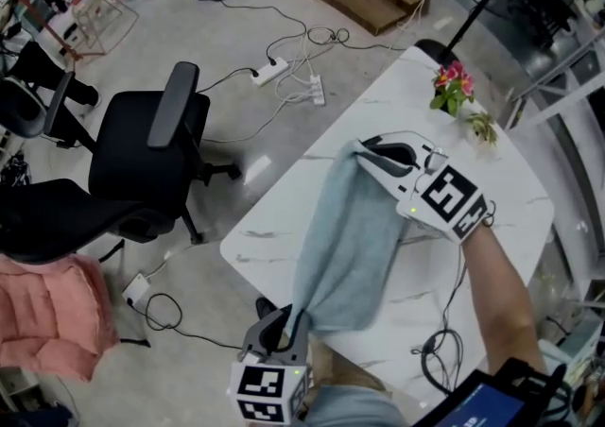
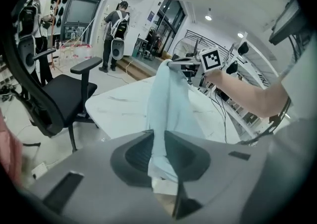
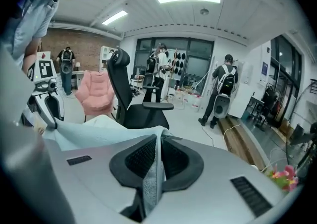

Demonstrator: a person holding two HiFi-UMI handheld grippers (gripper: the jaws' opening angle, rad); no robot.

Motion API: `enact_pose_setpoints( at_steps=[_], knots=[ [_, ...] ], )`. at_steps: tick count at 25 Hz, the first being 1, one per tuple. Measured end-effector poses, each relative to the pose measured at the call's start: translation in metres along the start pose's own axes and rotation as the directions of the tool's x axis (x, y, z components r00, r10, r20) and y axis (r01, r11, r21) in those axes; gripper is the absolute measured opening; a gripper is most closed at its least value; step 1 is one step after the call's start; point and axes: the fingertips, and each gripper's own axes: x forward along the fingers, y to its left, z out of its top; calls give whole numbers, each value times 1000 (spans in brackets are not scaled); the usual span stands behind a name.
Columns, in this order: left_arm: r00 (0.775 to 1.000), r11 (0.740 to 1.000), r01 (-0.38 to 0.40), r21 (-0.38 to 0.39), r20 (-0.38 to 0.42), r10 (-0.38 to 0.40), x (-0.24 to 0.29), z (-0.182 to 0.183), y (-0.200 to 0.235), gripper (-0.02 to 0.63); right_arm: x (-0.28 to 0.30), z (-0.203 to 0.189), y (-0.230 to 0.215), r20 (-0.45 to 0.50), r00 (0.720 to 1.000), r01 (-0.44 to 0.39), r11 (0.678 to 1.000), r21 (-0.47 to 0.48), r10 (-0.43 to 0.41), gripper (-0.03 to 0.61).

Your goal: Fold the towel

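A pale blue towel (image 1: 348, 238) hangs stretched between my two grippers above the white marble table (image 1: 293, 217). My left gripper (image 1: 291, 323), near the table's front edge, is shut on the towel's near corner (image 2: 159, 148). Further back, my right gripper (image 1: 363, 153) is shut on the far corner (image 3: 154, 166). In the left gripper view the towel (image 2: 168, 104) runs up to the right gripper (image 2: 173, 64). The right gripper view shows the towel (image 3: 94, 131) running down toward the left gripper (image 3: 43, 104).
A small pot of pink flowers (image 1: 452, 87) stands at the table's far corner. Black office chairs (image 1: 151, 151) and a pink cushion (image 1: 47, 316) stand left of the table. Cables and a power strip (image 1: 269, 71) lie on the floor. People stand in the background.
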Motion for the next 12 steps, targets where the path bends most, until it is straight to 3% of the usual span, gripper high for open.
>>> enact_pose_setpoints(
  at_steps=[7, 11, 12],
  knots=[
    [998, 997, -13, -79, -56, 9, 25, -19, 25, 81, 67, -58, 9, -159, 985, -69, 998, 7, 69, 41],
    [999, 998, 3, -59, -50, -6, 29, -16, 27, 81, 82, -74, 9, -210, 975, -73, 997, 30, 78, 43],
    [998, 998, 23, -55, -52, -26, 29, -15, 24, 90, 81, -70, 7, -206, 974, -84, 995, 58, 94, 72]
  ],
)
